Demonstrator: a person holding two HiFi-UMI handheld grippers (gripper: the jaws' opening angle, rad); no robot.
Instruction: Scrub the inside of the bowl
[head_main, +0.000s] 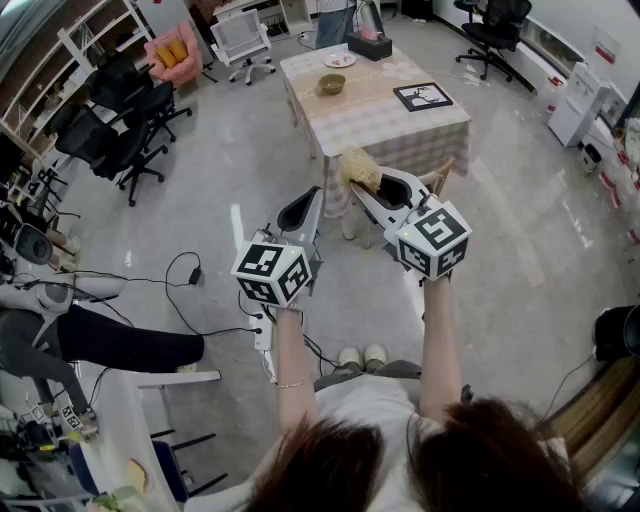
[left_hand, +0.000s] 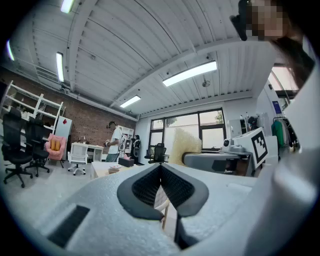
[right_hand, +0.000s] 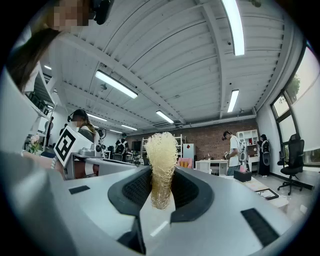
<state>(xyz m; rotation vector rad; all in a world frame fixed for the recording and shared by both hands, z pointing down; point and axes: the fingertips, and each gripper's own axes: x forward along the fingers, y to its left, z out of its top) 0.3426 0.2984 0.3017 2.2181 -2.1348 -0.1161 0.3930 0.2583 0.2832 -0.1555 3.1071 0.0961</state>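
Note:
Both grippers are held up well in front of the table (head_main: 400, 135). My right gripper (head_main: 366, 186) is shut on a pale yellow loofah scrubber (head_main: 358, 168), and in the right gripper view that scrubber (right_hand: 160, 160) stands upright between the dark pads (right_hand: 188, 189). My left gripper (head_main: 300, 212) is to its left, shut with nothing in it; its pads (left_hand: 148, 187) meet at the tip. The brown bowl (head_main: 332, 84) sits far off on the checked tablecloth, beyond both grippers. The scrubber (left_hand: 186, 142) also shows to the right in the left gripper view.
On the table are a white plate (head_main: 340, 60), a dark tissue box (head_main: 370, 45) and a black framed mat (head_main: 423, 96). A wooden chair (head_main: 438, 180) stands at the near table edge. Office chairs (head_main: 120, 140) and floor cables (head_main: 190, 275) lie left; people stand behind the table.

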